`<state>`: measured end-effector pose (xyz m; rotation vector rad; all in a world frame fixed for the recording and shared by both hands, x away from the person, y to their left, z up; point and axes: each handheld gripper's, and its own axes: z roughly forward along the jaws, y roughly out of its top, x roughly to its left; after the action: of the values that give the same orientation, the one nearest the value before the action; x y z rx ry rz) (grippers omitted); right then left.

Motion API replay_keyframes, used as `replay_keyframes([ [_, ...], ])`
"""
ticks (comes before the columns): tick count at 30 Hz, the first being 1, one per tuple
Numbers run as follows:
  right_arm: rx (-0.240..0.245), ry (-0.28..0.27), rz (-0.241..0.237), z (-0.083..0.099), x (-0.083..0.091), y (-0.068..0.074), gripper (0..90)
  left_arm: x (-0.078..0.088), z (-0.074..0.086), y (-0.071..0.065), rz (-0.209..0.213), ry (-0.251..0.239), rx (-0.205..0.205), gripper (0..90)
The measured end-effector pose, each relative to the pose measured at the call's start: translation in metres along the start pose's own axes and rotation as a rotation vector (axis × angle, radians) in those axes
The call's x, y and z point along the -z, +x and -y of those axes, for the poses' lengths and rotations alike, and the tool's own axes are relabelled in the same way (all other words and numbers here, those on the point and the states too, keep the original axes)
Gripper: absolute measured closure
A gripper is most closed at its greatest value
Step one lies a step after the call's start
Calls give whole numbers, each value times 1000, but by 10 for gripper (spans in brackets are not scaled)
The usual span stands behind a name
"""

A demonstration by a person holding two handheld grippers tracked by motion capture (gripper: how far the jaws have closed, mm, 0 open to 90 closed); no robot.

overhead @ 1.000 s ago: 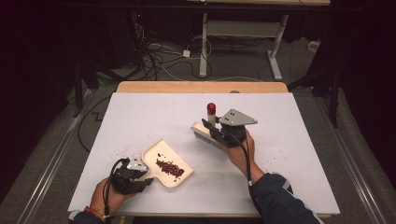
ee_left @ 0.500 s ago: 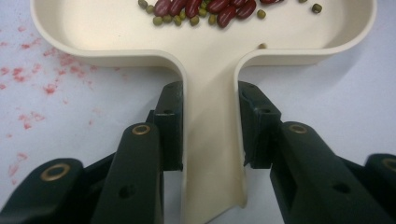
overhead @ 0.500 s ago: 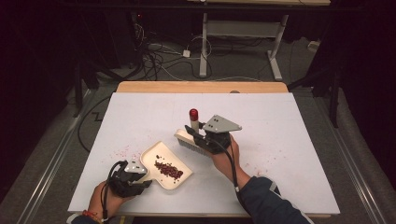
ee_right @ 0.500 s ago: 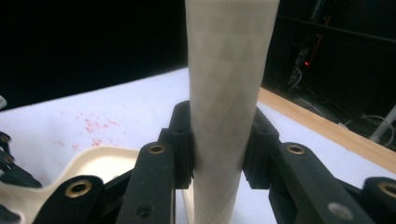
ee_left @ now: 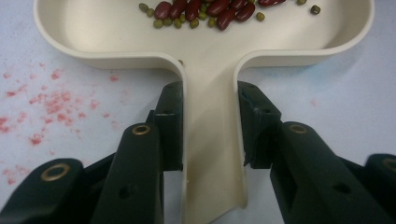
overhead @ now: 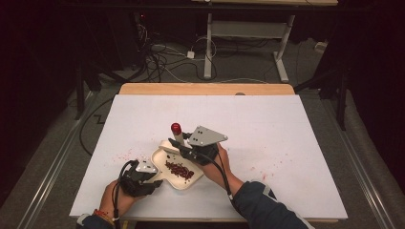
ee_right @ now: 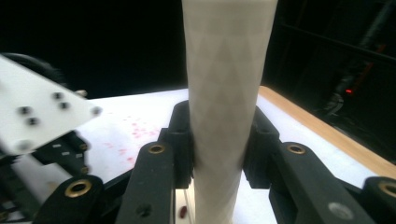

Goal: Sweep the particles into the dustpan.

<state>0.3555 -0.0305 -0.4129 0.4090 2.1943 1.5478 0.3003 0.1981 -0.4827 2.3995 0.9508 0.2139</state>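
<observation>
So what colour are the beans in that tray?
Dark red beans, plus small green ones; left gripper view shows them best.

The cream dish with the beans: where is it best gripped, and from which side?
By its flat narrow handle, from the person's side of the dish. The handle sticks out past the rim, slim enough for the left tongs to close on its two edges, away from the beans.

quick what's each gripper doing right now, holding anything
Left gripper: closed on the handle of the cream tray of beans.
Right gripper: closed on a white red-capped tube, held upright.
</observation>
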Motion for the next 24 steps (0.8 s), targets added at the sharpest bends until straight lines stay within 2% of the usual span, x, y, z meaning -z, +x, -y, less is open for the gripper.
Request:
replay_keyframes([
  [2, -11, -3, -28, 0, 3, 0, 696, -1, -2, 0, -1, 1, 2, 633],
  [7, -24, 4, -49, -2, 10, 6, 696, -4, -9, -3, -22, 2, 3, 633],
  [11, -34, 14, -59, -3, 14, 9, 697, -7, -12, -3, -23, -10, 18, 632],
  [19, -66, 19, -54, -3, 22, 7, 697, -12, -19, -4, -40, -17, 24, 632],
  [24, -55, 16, -15, -6, 28, 1, 698, -13, -20, -4, -43, -20, 20, 633],
])
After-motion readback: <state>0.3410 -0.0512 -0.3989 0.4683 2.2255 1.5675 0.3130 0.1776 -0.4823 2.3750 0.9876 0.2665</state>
